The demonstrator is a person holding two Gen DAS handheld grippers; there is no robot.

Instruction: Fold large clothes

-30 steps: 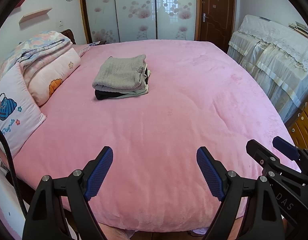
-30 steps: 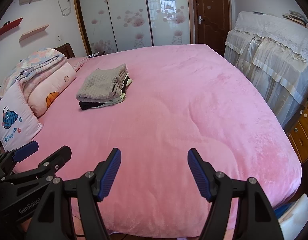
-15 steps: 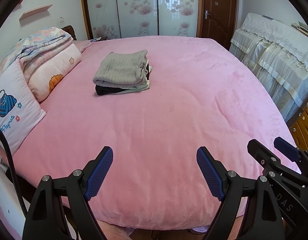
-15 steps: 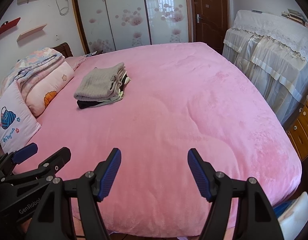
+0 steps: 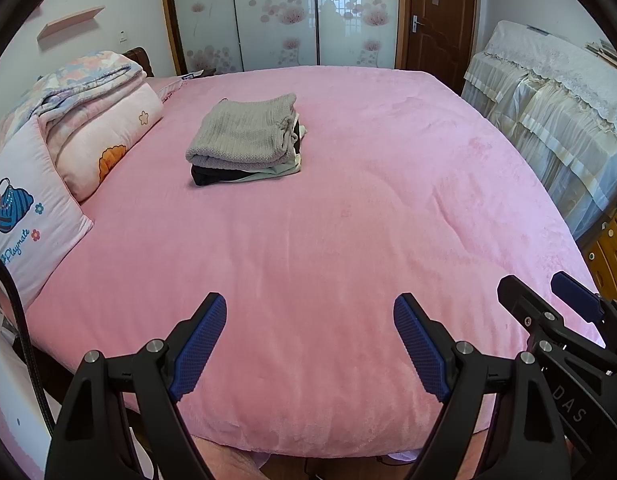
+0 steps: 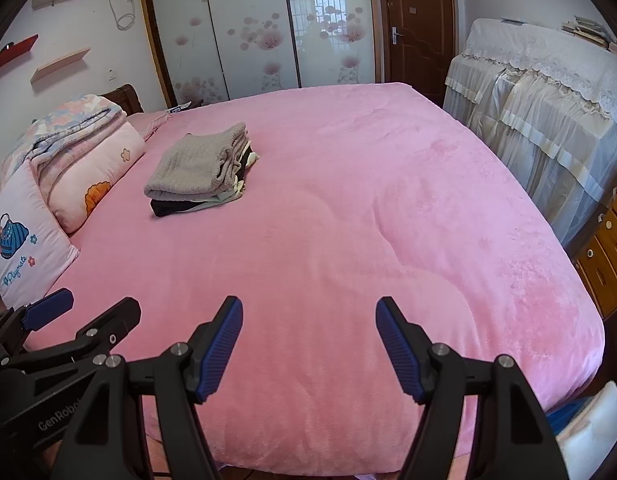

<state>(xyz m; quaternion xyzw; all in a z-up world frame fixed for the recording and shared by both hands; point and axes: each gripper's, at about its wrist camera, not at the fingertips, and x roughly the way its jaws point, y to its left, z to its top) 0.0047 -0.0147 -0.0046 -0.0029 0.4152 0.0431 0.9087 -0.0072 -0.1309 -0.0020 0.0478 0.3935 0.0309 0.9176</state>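
- Clothes [image 5: 244, 138] lie folded in a neat stack on the pink bed [image 5: 348, 240], a grey knit on top, dark and pale pieces beneath, toward the far left near the pillows [image 5: 104, 140].
- Left gripper [image 5: 310, 344] hovers over the near edge of the bed, jaws wide apart and empty.
- Right gripper [image 6: 308, 344] hangs just beside it, jaws also apart, a little narrower, nothing between them.
- No unfolded garment shows on the bed in either view; the near half of the cover lies bare.
- Folding appears finished for the pieces in sight, with both tools idle between items.
- Any next move would call for a fresh garment, none visible here, to be spread flat on the bare cover, well clear of the stack.
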